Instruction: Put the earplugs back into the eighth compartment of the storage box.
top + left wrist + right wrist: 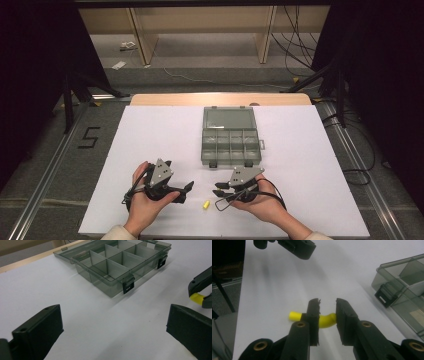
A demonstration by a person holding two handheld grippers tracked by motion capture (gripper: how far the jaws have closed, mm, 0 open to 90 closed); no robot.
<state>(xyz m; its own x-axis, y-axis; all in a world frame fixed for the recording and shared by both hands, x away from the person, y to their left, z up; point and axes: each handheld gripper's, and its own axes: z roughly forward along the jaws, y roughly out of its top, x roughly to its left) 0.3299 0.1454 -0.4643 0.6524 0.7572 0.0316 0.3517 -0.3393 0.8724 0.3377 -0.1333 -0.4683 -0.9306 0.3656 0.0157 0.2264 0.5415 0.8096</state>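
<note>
Yellow piece (325,320) lies crosswise between our right gripper (327,305) jaws, not yet pinched; left gripper (112,325) gapes idle

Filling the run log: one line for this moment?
left gripper: open, idle | right gripper: jaws around yellow piece on table | box: open

You are working in a lab-style recording space, not a home: a white table (150,130) stands between black curtains (30,75), metal rails (50,165) run along the grey floor, a taped number five (89,137) marks it, loose cables (295,40) trail behind, and bare wooden frames (140,35) stand at the back.
</note>
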